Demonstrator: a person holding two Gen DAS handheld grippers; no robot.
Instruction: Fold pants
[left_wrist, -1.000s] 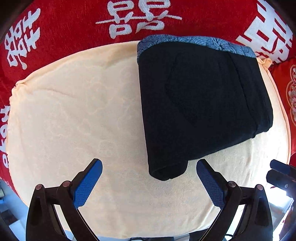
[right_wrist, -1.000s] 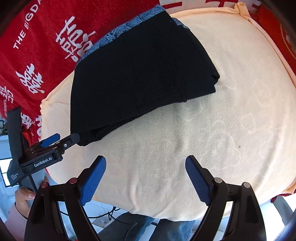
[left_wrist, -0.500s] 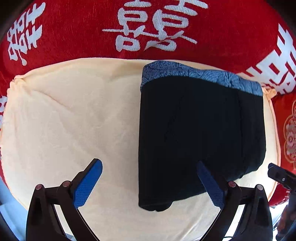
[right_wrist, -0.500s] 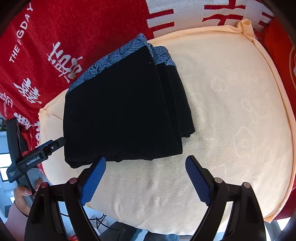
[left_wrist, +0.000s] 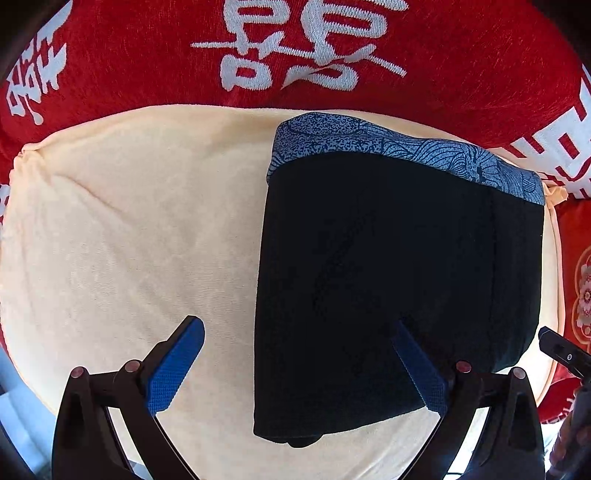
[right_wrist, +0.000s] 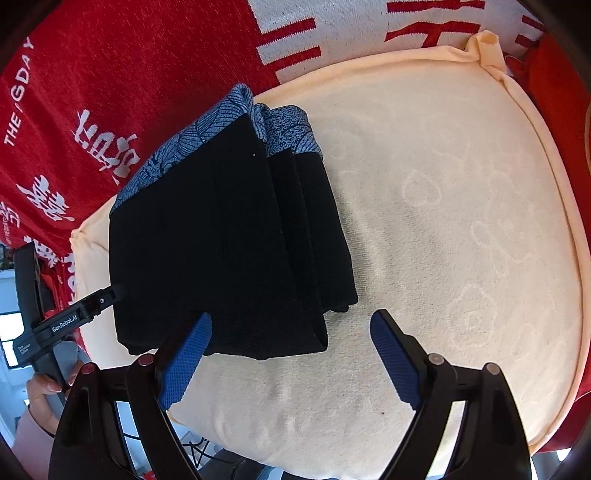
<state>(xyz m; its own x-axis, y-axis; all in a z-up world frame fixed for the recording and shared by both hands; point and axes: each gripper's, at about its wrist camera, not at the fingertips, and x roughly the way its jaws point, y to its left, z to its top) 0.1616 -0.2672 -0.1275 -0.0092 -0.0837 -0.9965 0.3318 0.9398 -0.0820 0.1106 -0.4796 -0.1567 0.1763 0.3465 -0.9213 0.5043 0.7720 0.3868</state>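
The black pants (left_wrist: 388, 277) lie folded into a thick rectangle on a cream cushion (left_wrist: 129, 240), their blue patterned waistband (left_wrist: 388, 144) at the far edge. My left gripper (left_wrist: 297, 326) hangs open above the pants' near left corner, its right finger (left_wrist: 417, 365) over the black cloth and its left finger (left_wrist: 177, 362) over the cushion. In the right wrist view the folded layers of the pants (right_wrist: 229, 240) show along their right side. My right gripper (right_wrist: 291, 320) stands open above their near right corner. Neither gripper holds anything.
A red blanket with white characters (left_wrist: 295, 48) covers the surface behind and beside the cushion (right_wrist: 461, 221). A hand (right_wrist: 40, 391) holds the left gripper (right_wrist: 74, 314) at the cushion's left edge. The right gripper's tip (left_wrist: 561, 350) shows at the cushion's right edge.
Both grippers have moved in over the cushion and dropped a little toward the pants. Each now has one finger above the black cloth. The pants have not moved, and the jaws stay equally wide.
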